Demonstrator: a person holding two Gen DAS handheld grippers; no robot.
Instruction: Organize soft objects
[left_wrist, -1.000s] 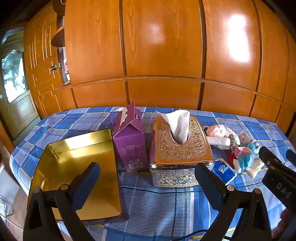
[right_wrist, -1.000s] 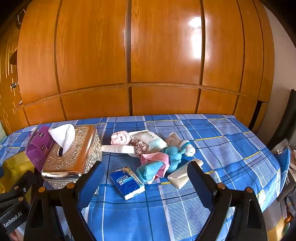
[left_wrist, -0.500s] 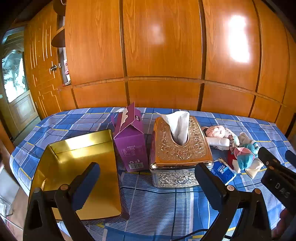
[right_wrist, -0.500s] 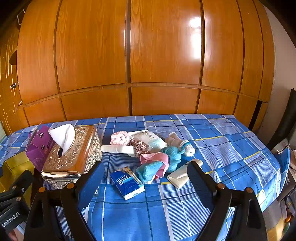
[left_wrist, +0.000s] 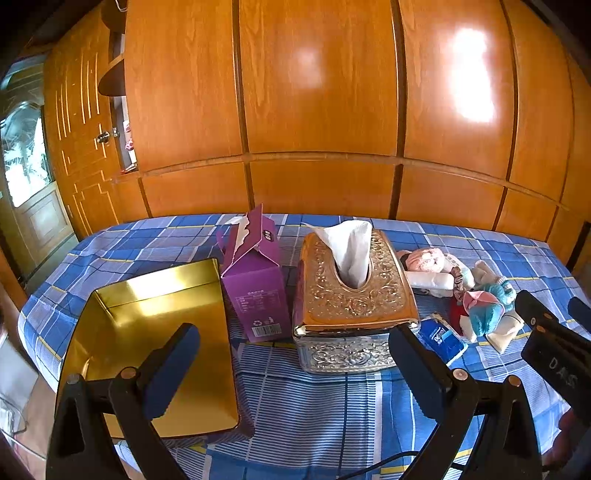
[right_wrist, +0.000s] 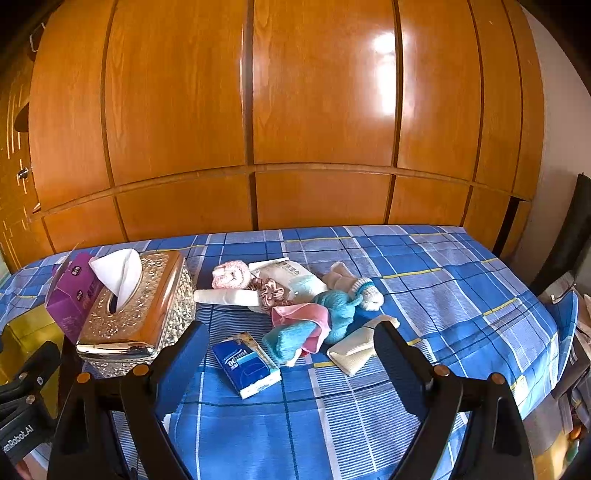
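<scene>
A heap of soft things lies on the blue checked cloth: a blue knitted toy (right_wrist: 334, 310) with a pink cloth (right_wrist: 301, 314), a pink fluffy piece (right_wrist: 231, 275), a white roll (right_wrist: 225, 296), a wipes pack (right_wrist: 286, 273), a beige pad (right_wrist: 356, 347) and a blue tissue pack (right_wrist: 245, 363). The heap also shows in the left wrist view (left_wrist: 484, 306). My right gripper (right_wrist: 290, 363) is open and empty, in front of the heap. My left gripper (left_wrist: 295, 363) is open and empty, in front of the gold tray (left_wrist: 122, 343) and the ornate tissue box (left_wrist: 354, 302).
A purple carton (left_wrist: 255, 280) stands between the tray and the tissue box. A wooden panelled wall (right_wrist: 295, 110) closes the back of the table. A dark chair (right_wrist: 569, 243) stands at the right edge. The left gripper's body shows at the right wrist view's lower left (right_wrist: 22, 406).
Almost nothing has changed. The left view has shifted very slightly. Both grippers stay open and empty.
</scene>
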